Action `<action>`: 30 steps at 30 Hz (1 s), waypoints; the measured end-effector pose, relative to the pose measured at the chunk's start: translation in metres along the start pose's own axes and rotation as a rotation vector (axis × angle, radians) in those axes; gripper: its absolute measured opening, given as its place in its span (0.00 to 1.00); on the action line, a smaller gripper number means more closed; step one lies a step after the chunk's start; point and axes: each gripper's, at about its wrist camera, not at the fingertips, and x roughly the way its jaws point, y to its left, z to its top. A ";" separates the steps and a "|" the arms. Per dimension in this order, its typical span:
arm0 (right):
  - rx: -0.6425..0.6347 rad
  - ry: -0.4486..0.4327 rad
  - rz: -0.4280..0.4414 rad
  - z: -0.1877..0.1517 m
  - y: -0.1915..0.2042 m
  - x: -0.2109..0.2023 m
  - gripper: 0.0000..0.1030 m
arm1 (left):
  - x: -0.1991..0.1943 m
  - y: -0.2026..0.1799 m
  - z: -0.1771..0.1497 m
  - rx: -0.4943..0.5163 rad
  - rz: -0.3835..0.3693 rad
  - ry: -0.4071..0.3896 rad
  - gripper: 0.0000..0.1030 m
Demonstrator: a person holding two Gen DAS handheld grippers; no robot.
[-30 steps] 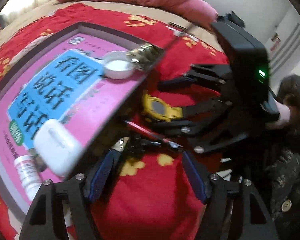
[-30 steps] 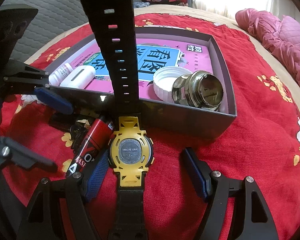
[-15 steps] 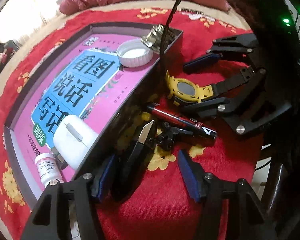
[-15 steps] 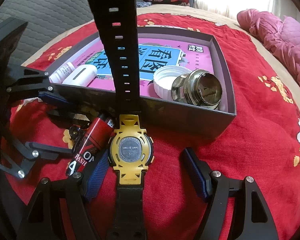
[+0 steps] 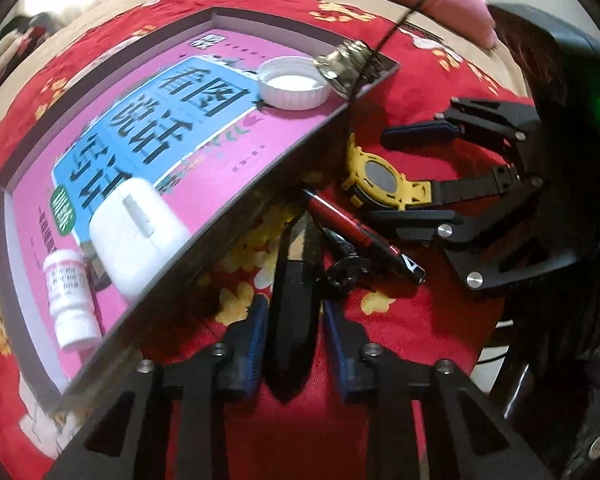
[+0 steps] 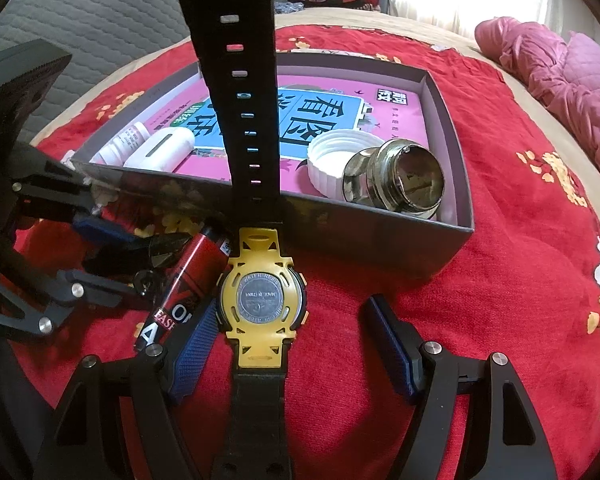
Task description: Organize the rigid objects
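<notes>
The yellow watch (image 6: 263,300) lies face down on the red cloth (image 6: 500,280) between the wide-open fingers of the right gripper (image 6: 290,344), nearer the left pad; its caseback reads "MADE IN CHINA". Its strap rises over the grey box (image 6: 452,236) ahead. Left of those fingers lies a red pen (image 6: 188,280) lettered "EAS". The left gripper (image 5: 295,320) has its pads closed against a black pliers handle (image 5: 294,300), apparently gripping it. Only the left view shows the small white bottle's (image 5: 70,296) printed label, too blurred to read.
</notes>
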 end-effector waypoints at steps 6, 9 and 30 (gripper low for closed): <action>0.016 -0.002 0.008 0.001 -0.003 0.001 0.73 | 0.006 0.001 0.007 -0.137 0.053 -0.003 0.26; 0.030 -0.007 0.011 0.001 -0.004 0.002 0.73 | 0.010 -0.013 0.009 -0.157 0.125 -0.019 0.26; 0.068 -0.053 0.058 0.002 -0.018 -0.015 0.43 | -0.012 0.000 -0.031 -0.387 0.101 -0.170 0.22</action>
